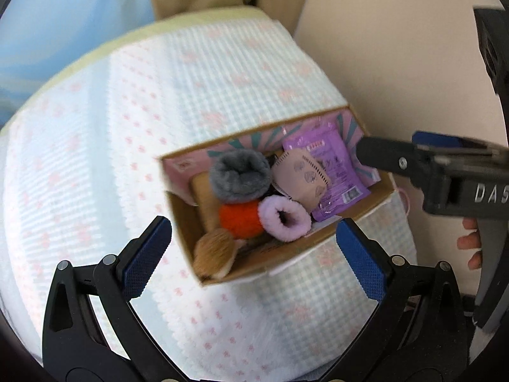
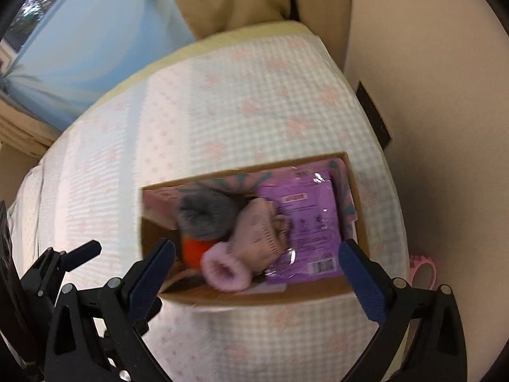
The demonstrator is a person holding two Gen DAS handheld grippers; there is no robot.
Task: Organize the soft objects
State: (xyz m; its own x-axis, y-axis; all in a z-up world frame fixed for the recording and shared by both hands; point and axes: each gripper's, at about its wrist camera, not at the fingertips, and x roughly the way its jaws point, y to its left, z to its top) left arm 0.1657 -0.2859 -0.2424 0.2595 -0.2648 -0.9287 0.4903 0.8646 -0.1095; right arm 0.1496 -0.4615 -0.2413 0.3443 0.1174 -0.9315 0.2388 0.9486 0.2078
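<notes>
Beige walls surround a quilted bed (image 1: 159,95); both tongs (image 1: 251,248) (image 2: 257,270) gape wide, empty.

Motion blur smears the purple packet's (image 2: 302,219) print – the tan fluffy thing (image 1: 213,250) stays unidentifiable.

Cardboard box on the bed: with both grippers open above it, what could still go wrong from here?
1. The cardboard box sits close to the bed's right edge on a soft checked cover; a nudge could tip it off.
2. The lilac fluffy ring and tan pompom ride high near the front wall and might spill out.
3. The left gripper and right gripper hang near the rim and could snag it.
</notes>
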